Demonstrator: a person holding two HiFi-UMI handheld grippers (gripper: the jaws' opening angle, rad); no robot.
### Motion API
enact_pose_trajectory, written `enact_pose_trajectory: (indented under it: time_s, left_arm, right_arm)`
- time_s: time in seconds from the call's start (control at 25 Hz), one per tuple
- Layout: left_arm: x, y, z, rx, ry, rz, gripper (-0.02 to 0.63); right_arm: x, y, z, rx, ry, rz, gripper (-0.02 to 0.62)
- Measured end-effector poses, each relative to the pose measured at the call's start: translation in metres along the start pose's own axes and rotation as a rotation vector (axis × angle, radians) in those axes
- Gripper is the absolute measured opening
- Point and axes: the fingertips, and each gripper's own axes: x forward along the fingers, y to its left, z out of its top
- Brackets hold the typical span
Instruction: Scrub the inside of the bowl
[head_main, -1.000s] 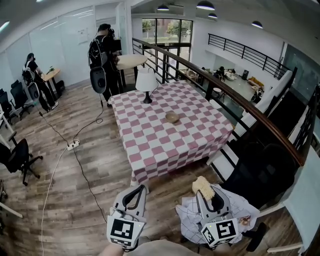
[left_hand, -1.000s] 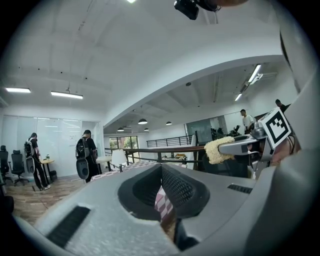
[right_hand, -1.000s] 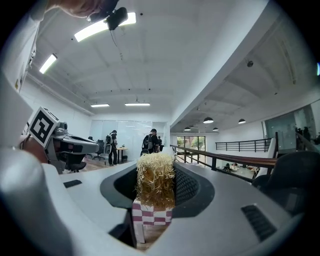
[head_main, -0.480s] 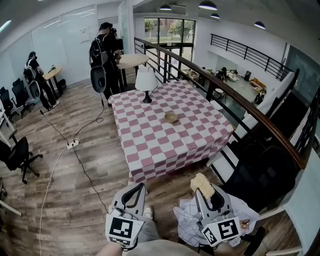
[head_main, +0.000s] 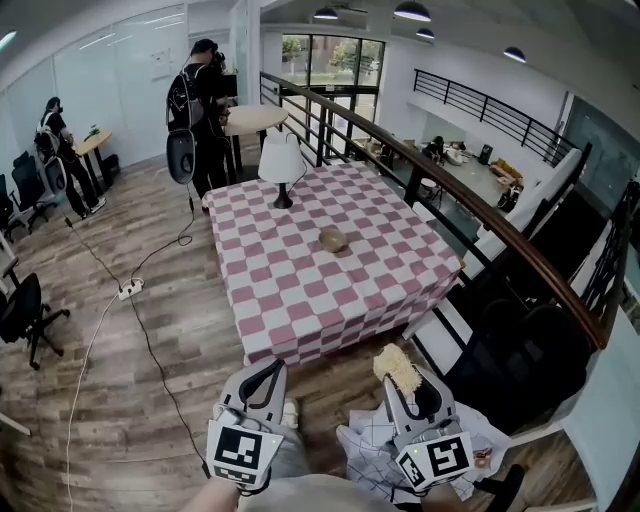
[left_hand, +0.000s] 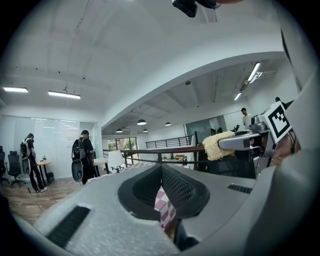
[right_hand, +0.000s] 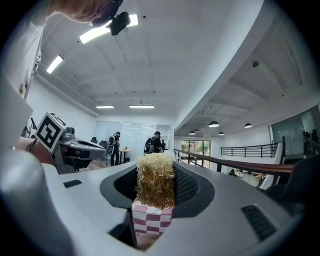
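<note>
The bowl (head_main: 333, 239) stands near the middle of the checked table (head_main: 290, 290), well apart from us. It looks small and light, so we think it may slide. The left tongs (head_main: 270, 370), fully closed and empty, should pinch its rim. The right tongs (head_main: 403, 380) clamp a soft fibre scrubber (head_main: 395, 362).

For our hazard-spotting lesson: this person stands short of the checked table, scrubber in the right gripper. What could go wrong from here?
1. The bowl sits loose on the tablecloth, and the left gripper is shut and empty. With nothing steadying it, the bowl may slide when scrubbed.
2. The lamp shares the table, beyond the bowl. A long reach might knock it.
</note>
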Motion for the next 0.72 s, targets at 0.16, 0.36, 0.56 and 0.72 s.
enact_pose_trajectory:
  time_s: [0.16,0.36,0.56,0.72]
  left_arm:
    - [0.030,0.016,-0.005,-0.013,0.020,-0.017,0.015]
    - [0.075,0.042,-0.016,0.024,0.039,-0.059,0.015]
    - [0.116,0.060,-0.025,0.005,0.059,-0.098,0.015]
    - [0.162,0.101,-0.020,0.016,0.082,-0.126,0.015]
  right_arm:
    - [0.027,-0.013,-0.010,0.001,0.026,-0.025,0.156]
    - [0.067,-0.026,-0.021,0.011,0.060,-0.047,0.156]
    - [0.105,-0.039,-0.030,0.021,0.092,-0.068,0.156]
    - [0.164,-0.050,-0.019,0.015,0.127,-0.089,0.156]
